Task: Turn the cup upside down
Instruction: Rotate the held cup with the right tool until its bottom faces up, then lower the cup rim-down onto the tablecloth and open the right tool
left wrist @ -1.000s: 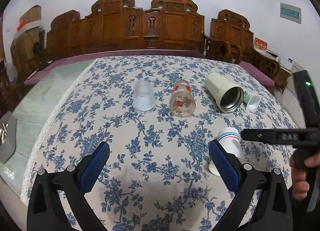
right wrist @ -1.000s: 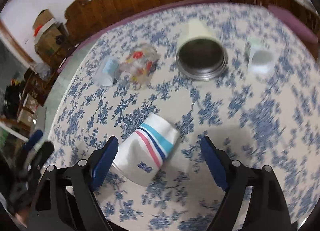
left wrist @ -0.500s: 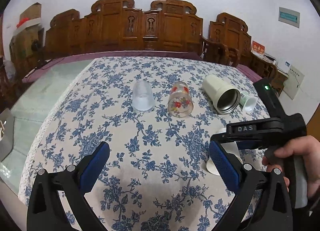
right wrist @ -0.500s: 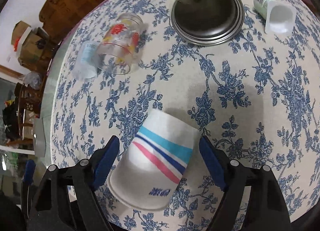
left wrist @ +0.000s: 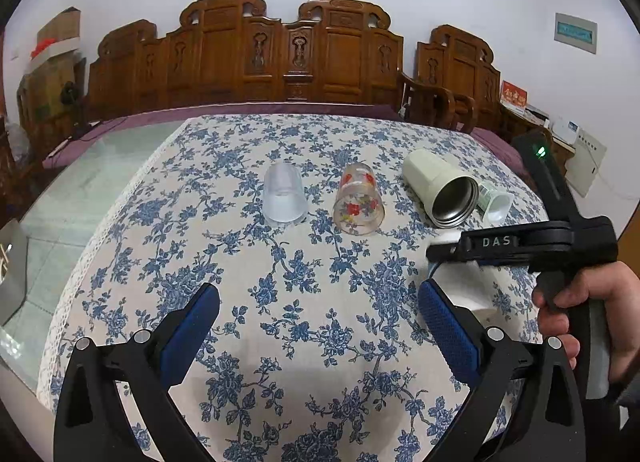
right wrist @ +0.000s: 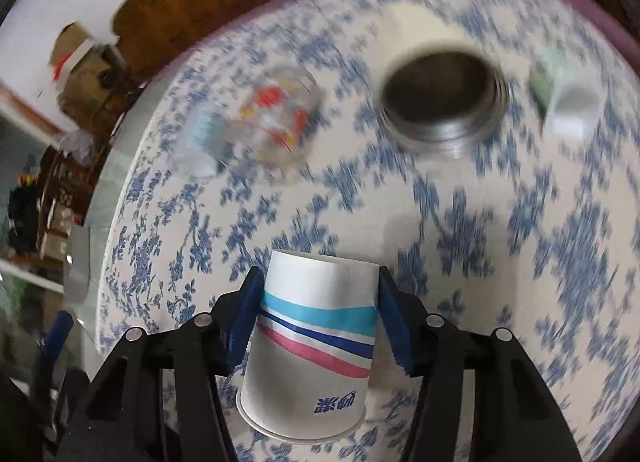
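Note:
A white paper cup (right wrist: 316,338) with teal, blue and pink stripes sits between the blue pads of my right gripper (right wrist: 320,294), which is shut on it, base pointing away from the camera and rim toward it. In the left wrist view the right gripper's black body (left wrist: 516,246) hides most of the cup (left wrist: 468,290). My left gripper (left wrist: 316,322) is open and empty above the flowered tablecloth (left wrist: 280,282).
On the cloth lie a frosted plastic cup (left wrist: 283,197), a clear glass with red flowers (left wrist: 359,201), a cream steel-lined tumbler (left wrist: 440,187) and a small green-and-white cup (left wrist: 494,201). Carved wooden chairs (left wrist: 288,57) stand behind the table.
My right gripper has closed on the striped paper cup, which lay on its side between open jaws. The right wrist view is now motion-blurred. My left gripper has stayed put.

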Motion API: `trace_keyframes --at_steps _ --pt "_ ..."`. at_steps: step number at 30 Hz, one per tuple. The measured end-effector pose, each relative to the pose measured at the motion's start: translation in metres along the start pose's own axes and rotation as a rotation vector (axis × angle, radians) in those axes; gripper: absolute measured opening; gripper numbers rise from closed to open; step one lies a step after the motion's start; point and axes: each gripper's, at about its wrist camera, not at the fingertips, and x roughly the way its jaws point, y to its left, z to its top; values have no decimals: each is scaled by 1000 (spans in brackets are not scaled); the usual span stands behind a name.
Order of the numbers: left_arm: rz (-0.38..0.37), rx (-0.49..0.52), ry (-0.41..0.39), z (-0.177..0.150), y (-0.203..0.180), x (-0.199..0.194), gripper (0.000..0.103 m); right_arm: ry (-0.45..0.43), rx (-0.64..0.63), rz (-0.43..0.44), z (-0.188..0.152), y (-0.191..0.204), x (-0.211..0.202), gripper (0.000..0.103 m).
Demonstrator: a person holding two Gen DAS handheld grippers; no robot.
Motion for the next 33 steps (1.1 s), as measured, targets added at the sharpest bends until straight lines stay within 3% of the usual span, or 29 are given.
trace_keyframes --at_steps 9,18,24,33 --pt "11 8 9 -1 -1 4 95 -273 -277 -193 0 21 -10 59" --pt "18 13 11 -1 -2 6 95 -392 -405 -316 -24 31 -3 59" --pt "19 17 4 -2 -1 5 95 -428 -404 -307 -47 31 -13 59" --pt "18 24 1 -3 -4 5 95 -369 -303 -223 -61 17 -23 59"
